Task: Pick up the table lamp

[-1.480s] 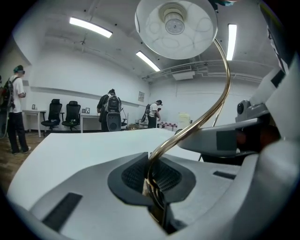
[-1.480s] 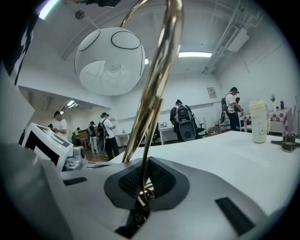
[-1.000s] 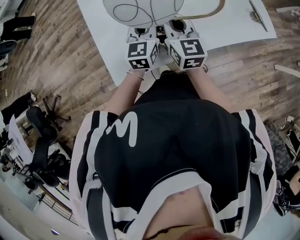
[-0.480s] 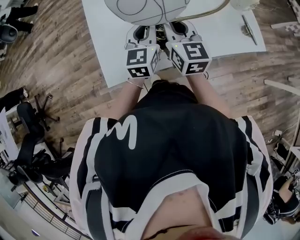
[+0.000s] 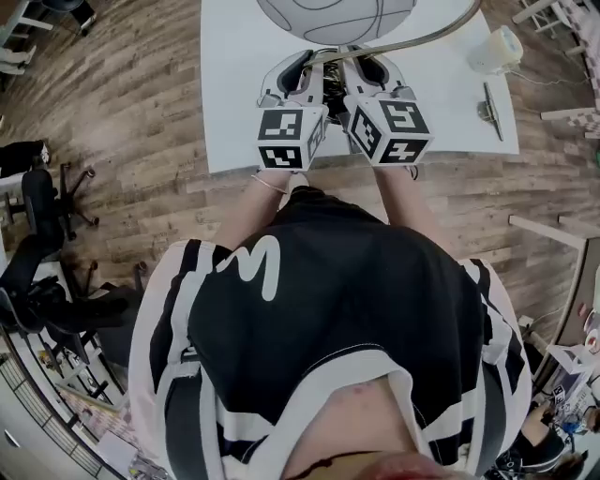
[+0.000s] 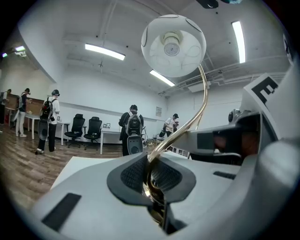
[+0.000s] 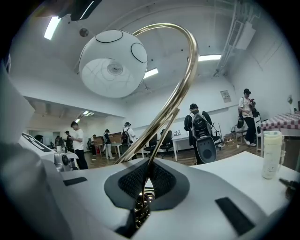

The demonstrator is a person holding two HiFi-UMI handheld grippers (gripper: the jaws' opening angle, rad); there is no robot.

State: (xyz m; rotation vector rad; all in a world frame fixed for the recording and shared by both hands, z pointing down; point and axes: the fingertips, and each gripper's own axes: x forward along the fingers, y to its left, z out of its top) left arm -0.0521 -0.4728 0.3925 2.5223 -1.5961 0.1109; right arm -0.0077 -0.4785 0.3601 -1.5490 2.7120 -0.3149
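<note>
The table lamp has a white globe shade [image 5: 337,17] on a curved gold stem [image 5: 417,39]. It hangs above the white table [image 5: 234,94], held low on the stem by both grippers side by side. In the left gripper view, my left gripper [image 6: 151,176] is shut on the gold stem [image 6: 200,110], with the shade [image 6: 173,44] high overhead. The right gripper view shows my right gripper [image 7: 146,183] shut on the same stem [image 7: 182,82], the shade [image 7: 112,63] up to the left. From the head view, the left gripper [image 5: 317,77] and right gripper [image 5: 345,77] sit close together.
A white bottle [image 5: 495,49] and a slim metal object [image 5: 489,108] lie on the table's right side; the bottle [image 7: 273,153] also shows beside the right gripper. Office chairs [image 5: 42,202] stand on the wooden floor at left. Several people stand farther back in the room.
Both grippers have risen together with the lamp still held, and the table now lies farther below them. More of the table's right side has come into view.
</note>
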